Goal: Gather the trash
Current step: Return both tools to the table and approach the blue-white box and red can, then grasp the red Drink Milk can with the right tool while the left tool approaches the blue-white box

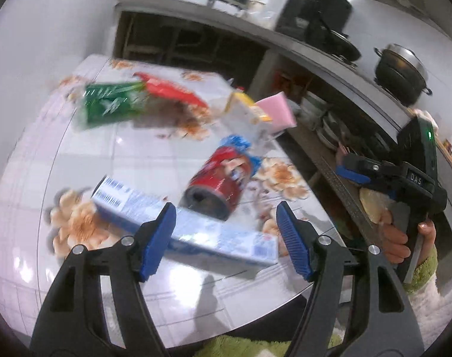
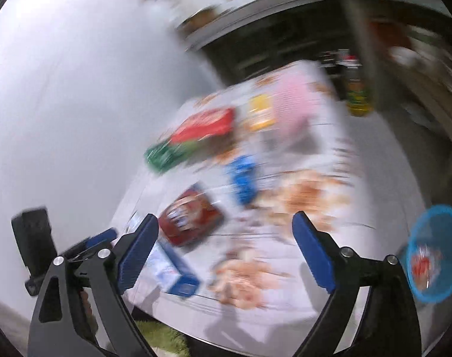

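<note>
Trash lies scattered on the floral, glossy table (image 1: 154,160): one long blue-and-white carton (image 1: 178,223) nearest the edge, one crushed red can (image 1: 217,184) on its side just behind it, one crumpled blue wrapper (image 1: 236,144) touching the can's far end, one green packet (image 1: 110,104) and one red packet (image 1: 172,89) overlapping farther back, and one yellow-and-white carton (image 1: 246,110) beside one pink box (image 1: 278,110) at the far edge.

Left tool (image 1: 226,232) tilts down over the blue-and-white carton, its jaws apart and holding nothing. Right tool (image 2: 226,253) also points down at the table, jaws spread wide and empty; its view is heavily blurred. A hand (image 1: 398,238) in a green cuff grips its handle. One blue basket (image 2: 434,258) with something red inside sits off the table's right side.
</note>
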`<action>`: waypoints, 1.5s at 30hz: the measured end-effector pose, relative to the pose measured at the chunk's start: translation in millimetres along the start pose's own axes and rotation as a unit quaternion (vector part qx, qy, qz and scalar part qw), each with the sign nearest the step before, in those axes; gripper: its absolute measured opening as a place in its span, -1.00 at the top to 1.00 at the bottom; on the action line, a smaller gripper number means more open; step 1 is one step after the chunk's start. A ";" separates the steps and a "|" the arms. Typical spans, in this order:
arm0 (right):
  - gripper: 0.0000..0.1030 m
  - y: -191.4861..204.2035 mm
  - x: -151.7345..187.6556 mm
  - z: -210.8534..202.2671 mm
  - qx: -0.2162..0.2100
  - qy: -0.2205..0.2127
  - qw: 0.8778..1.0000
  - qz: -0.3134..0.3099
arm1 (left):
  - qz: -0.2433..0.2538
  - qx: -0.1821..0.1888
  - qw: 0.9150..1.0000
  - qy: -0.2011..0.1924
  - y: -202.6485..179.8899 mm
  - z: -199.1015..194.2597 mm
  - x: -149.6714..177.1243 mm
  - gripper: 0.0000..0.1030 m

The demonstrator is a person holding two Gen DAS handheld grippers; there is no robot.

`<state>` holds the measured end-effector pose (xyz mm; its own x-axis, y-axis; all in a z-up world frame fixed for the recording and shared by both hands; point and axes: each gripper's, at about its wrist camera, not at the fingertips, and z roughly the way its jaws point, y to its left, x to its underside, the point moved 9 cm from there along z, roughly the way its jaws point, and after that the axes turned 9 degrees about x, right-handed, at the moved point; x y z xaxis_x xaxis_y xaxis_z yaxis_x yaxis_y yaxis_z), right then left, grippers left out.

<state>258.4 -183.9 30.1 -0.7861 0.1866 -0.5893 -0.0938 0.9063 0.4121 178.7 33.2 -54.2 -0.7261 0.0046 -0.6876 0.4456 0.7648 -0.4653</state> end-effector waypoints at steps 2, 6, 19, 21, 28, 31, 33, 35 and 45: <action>-0.74 24.6 -1.0 20.0 0.009 0.024 0.999 -0.036 | -0.011 -0.002 1.000 -0.002 9.1 0.5 2.4 -0.25; -0.74 54.1 -0.4 48.8 0.015 0.061 0.995 -0.078 | -0.030 -0.003 0.999 -0.013 26.2 -1.6 3.3 -0.12; -0.74 74.7 -3.8 101.6 0.104 0.104 0.969 -0.197 | -0.054 0.038 0.998 -0.015 43.5 -0.1 9.6 0.23; -0.75 76.5 -2.8 107.2 0.100 0.111 0.967 -0.205 | -0.056 0.041 0.997 -0.013 44.0 0.7 11.1 0.25; -0.75 88.4 -0.7 109.3 0.097 0.120 0.961 -0.230 | -0.061 0.044 0.997 -0.013 48.9 0.4 13.3 0.27; -0.75 92.1 3.3 112.1 0.112 0.121 0.954 -0.250 | -0.064 0.044 0.997 -0.011 51.6 2.0 13.9 0.28; -0.75 92.6 5.5 114.6 0.126 0.121 0.949 -0.263 | -0.066 0.044 0.997 -0.010 52.5 3.0 14.0 0.28; -0.75 92.7 5.5 114.4 0.127 0.120 0.950 -0.260 | -0.065 0.045 0.997 -0.009 52.6 3.9 14.0 0.28; -0.74 72.6 5.7 106.9 0.074 0.135 0.976 -0.157 | -0.065 0.047 0.997 -0.012 51.2 3.4 13.3 0.28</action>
<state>312.4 -76.5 -17.6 -0.8666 -0.1978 -0.4582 -0.2823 0.9514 0.1232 193.6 70.2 -89.1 -0.7692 -0.1063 -0.6301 0.3960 0.6946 -0.6006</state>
